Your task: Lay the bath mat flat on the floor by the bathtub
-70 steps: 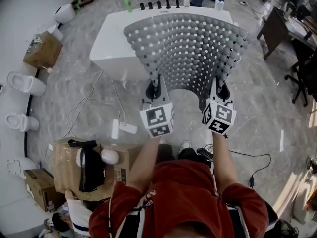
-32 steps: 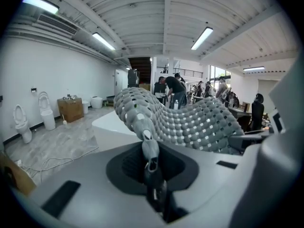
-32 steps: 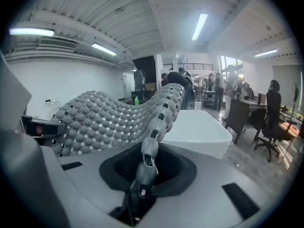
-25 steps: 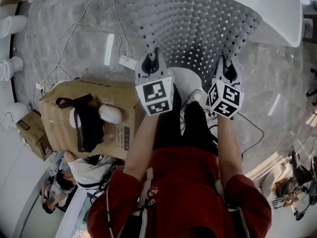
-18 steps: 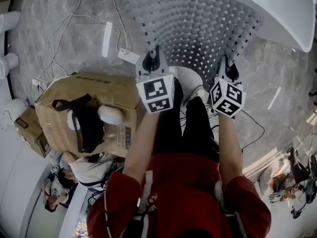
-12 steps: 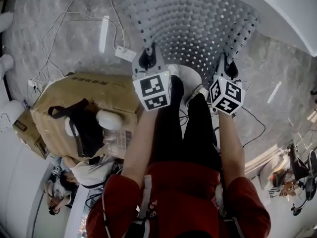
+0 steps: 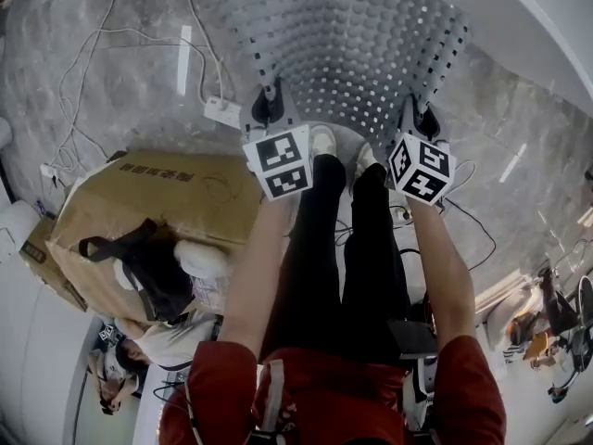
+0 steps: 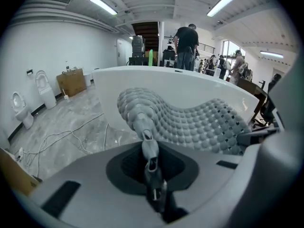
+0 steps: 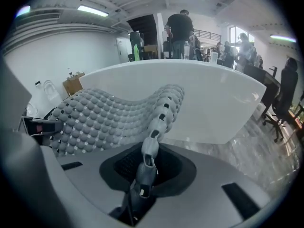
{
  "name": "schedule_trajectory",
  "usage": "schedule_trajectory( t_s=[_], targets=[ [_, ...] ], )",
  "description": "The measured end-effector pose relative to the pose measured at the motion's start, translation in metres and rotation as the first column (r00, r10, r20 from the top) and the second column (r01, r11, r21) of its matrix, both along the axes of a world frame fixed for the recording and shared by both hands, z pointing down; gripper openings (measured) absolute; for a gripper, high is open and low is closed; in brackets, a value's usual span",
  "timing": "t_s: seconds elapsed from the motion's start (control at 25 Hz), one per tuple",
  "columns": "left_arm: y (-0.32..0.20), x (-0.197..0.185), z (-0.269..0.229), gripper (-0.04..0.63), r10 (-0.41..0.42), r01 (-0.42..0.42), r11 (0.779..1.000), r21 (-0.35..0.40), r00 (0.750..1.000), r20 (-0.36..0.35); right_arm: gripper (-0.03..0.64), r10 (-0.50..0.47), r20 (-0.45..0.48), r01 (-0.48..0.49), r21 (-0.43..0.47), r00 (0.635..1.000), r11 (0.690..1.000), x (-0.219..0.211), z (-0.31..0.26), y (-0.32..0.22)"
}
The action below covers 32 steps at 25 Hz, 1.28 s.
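The grey bubbled bath mat (image 7: 347, 49) with square holes hangs spread between my two grippers, sagging in the middle, above the marble floor in front of the white bathtub (image 7: 547, 26). My left gripper (image 7: 268, 108) is shut on the mat's near left corner; that edge runs into its jaws in the left gripper view, mat (image 8: 190, 122), gripper (image 8: 151, 172). My right gripper (image 7: 422, 119) is shut on the near right corner, with the mat (image 9: 109, 113) pinched at the gripper (image 9: 145, 167). The bathtub (image 9: 213, 103) stands just behind the mat.
A cardboard box (image 7: 157, 211) with a black strap sits on the floor at my left. A white power strip (image 7: 222, 111) and cables (image 7: 83, 72) lie left of the mat. The person's legs and white shoes (image 7: 322, 142) stand under the mat's near edge. People stand beyond the tub (image 8: 186, 46).
The head view has tipped further down and the mat with both grippers has come lower and nearer the floor. The tub has slid to the upper right corner. Both grips hold.
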<state>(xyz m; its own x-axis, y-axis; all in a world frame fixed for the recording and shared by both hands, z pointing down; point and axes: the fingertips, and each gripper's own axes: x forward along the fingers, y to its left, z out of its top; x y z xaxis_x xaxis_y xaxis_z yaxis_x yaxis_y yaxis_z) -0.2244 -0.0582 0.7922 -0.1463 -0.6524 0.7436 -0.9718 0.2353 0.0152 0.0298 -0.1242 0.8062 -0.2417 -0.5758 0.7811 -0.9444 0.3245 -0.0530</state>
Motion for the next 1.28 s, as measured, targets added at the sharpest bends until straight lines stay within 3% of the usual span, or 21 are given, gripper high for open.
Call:
schedule_trajectory(
  t_s=[0.56, 0.92, 1.28],
  targets=[
    [-0.035, -0.024, 0.185, 0.049, -0.034, 0.036, 0.997, -0.07, 0.999, 0.032, 0.075, -0.063, -0.059, 0.06, -0.058, 0.996, 0.997, -0.02, 0.187, -0.046],
    [-0.045, -0.027, 0.273, 0.049, -0.03, 0.036, 0.993, -0.116, 0.998, 0.055, 0.075, -0.078, -0.108, 0.068, -0.091, 0.991, 0.994, -0.017, 0.264, -0.059],
    [-0.063, -0.027, 0.344, 0.051, 0.043, -0.028, 0.987, -0.156, 0.995, 0.088, 0.078, -0.085, -0.14, 0.067, -0.129, 0.987, 0.989, -0.01, 0.33, -0.072]
  ],
)
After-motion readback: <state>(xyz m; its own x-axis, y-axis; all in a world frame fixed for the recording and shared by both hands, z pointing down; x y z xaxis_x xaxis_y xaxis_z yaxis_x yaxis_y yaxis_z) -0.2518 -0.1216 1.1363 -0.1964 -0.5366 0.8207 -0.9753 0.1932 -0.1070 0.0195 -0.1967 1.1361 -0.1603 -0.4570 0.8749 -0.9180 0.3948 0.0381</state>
